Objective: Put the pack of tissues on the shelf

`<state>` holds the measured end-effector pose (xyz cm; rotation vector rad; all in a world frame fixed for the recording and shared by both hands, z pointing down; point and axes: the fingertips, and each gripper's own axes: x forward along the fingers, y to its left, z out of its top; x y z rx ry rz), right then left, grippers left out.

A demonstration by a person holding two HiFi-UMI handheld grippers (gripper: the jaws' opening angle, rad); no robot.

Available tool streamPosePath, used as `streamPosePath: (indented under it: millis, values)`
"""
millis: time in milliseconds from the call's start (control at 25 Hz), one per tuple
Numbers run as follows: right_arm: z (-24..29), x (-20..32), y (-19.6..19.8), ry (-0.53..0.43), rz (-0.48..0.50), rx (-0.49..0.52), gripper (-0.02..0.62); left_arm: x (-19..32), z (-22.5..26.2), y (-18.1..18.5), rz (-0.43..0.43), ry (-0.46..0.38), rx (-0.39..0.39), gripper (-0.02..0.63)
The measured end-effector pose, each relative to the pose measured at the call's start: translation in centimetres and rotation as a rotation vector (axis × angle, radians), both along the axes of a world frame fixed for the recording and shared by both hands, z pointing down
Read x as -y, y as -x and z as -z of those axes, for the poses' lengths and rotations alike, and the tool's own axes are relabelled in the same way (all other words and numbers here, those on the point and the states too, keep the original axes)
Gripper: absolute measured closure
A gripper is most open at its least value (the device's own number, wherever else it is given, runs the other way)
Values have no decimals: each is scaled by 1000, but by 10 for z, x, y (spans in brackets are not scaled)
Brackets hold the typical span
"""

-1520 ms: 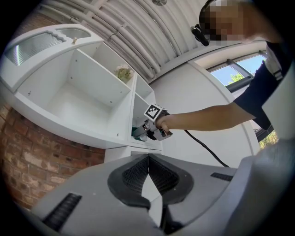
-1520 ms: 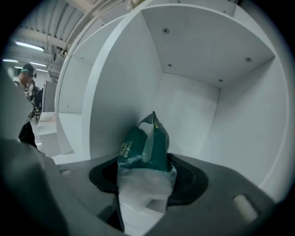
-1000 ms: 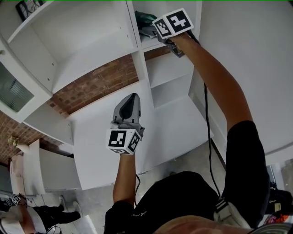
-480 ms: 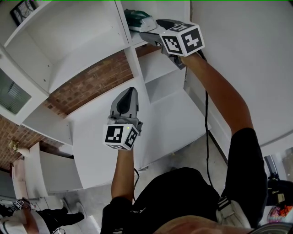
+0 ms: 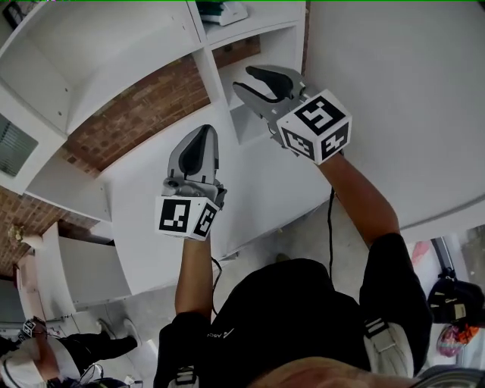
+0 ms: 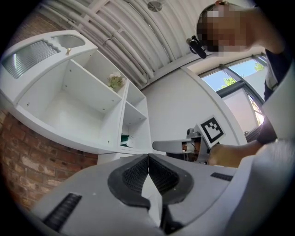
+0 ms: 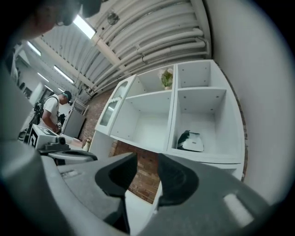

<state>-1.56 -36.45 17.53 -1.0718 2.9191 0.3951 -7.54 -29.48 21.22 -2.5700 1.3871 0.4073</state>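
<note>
The right gripper (image 5: 242,78) had drawn back from the shelf (image 5: 254,32). A second earlier it was up at the opening of the compartment, right beside the pack of tissues (image 5: 221,11). Now it sat lower and nearer the person, well apart from the pack. Its jaws had just been closing and stood a narrow gap apart with nothing between them, so the claw was released and empty.

The pack lay by itself on the board of a right-hand compartment, the one under the top row. It was green and white and nothing touched it. The left gripper (image 5: 203,133) hung low in front of the white cabinet and the brick wall (image 5: 144,114). Its jaws were clenched tip to tip on nothing, much as they had been a second before.

Taken together, this suggested the placing was done. The pack was already on the shelf, and the retreat looked like the end of the job rather than a new reach.

Little writing could be read. The marker cube (image 5: 314,125) on each gripper bore only black-and-white square patterns, with no words. Any print on the pack was too small to make out in any view, and so was the small print on the person's dark shirt (image 5: 280,318).
</note>
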Motion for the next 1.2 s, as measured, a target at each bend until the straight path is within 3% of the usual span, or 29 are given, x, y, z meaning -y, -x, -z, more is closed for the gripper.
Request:
streamPosePath:
  millis: [200, 400, 760, 1200]
  values:
    - [-32, -45, -2, -38, -12, 57, 530, -22, -12, -4, -35, 5, -19, 606]
    - [-66, -73, -1, -104, -53, 45, 591, -35, -25, -5, -39, 18, -20, 606]
    - [-107, -102, 0, -66, -23, 74, 595, -52, -49, -2, -46, 45, -20, 606]
    - [-113, -108, 1, -56, -17, 77, 595, -57, -51, 0, -28, 45, -26, 606]
